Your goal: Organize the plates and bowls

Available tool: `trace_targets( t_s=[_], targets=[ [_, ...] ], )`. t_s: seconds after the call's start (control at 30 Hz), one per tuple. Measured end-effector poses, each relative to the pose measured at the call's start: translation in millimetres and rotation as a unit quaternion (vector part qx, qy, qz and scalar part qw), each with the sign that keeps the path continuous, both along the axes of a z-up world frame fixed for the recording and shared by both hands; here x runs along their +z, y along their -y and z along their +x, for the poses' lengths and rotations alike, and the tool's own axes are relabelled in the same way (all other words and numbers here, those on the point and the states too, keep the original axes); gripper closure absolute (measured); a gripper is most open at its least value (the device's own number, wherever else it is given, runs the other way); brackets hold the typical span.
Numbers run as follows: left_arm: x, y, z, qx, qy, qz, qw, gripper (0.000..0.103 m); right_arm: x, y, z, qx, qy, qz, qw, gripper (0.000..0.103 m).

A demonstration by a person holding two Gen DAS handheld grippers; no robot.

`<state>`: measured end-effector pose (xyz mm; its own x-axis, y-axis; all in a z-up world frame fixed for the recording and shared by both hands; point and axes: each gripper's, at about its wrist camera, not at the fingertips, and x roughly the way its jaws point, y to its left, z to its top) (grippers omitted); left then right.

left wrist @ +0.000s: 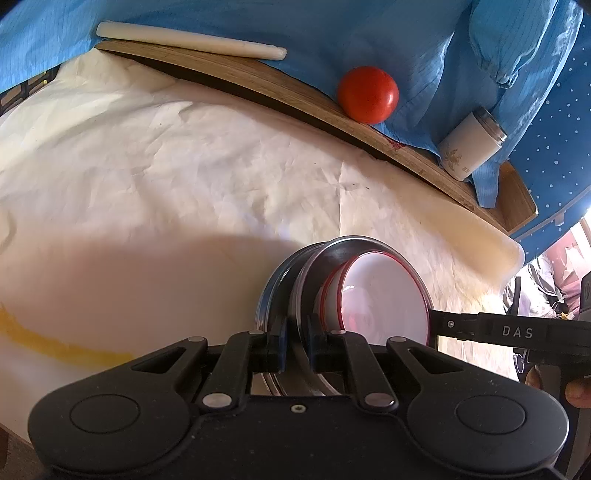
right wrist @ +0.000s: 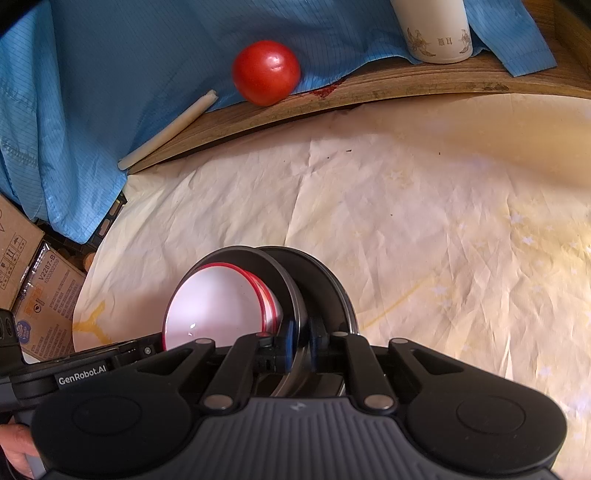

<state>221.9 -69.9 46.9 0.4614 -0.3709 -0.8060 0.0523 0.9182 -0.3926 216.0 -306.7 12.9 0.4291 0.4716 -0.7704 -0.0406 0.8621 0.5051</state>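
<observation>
Stack of dishes: white bowl with red rim (left wrist: 384,295) nested in metal plates (left wrist: 295,280), the whole held tilted above the cream paper-covered table (left wrist: 147,166). Left gripper (left wrist: 295,343) pinches a plate rim on its side; right gripper (right wrist: 299,345) pinches the rim opposite. Both pairs of jaws are clamped tight on thin metal edge.

Step in hand, as I judge it: carrying the gathered stack, two-handed. Next move calls for levelling it and lowering both sides together onto the table (the bowl could slide out if one side dips).

Beyond: tomato (left wrist: 368,94), white cup (left wrist: 469,147) and pale stick (left wrist: 192,38) on blue cloth (left wrist: 332,33) over a wooden board (left wrist: 295,99).
</observation>
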Motion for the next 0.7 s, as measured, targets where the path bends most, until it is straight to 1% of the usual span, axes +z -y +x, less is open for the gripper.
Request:
trace_targets(
  t_s=[0.4,0.6,0.63,0.67,0.7],
  targets=[
    [-1.7,-4.4,1.5,0.004,-0.005,-0.013,0.9999,0.092,1.8,-0.4,0.5,-0.004,0.004,-0.002,1.000,0.091],
    [0.2,-5.6,-0.5,0.007,0.002,-0.015,0.9999,0.091,13.4,-2.7,-5.1,-0.005,0.034,-0.018,0.999,0.089],
    [1.8,-5.9,-1.2,0.008,0.005,-0.016,0.9998,0.091,15.4,-3.9,-5.3,-0.004,0.038,-0.022,0.999,0.088],
    [3.8,-6.6,-2.0,0.007,0.009,-0.018,0.9998,0.086,16.7,-4.9,-5.8,-0.003,0.041,-0.026,0.999,0.085],
    [6.4,-7.6,-3.0,0.008,0.014,-0.017,0.9997,0.086,17.8,-5.9,-6.4,-0.002,0.043,-0.028,0.999,0.085]
  ],
)
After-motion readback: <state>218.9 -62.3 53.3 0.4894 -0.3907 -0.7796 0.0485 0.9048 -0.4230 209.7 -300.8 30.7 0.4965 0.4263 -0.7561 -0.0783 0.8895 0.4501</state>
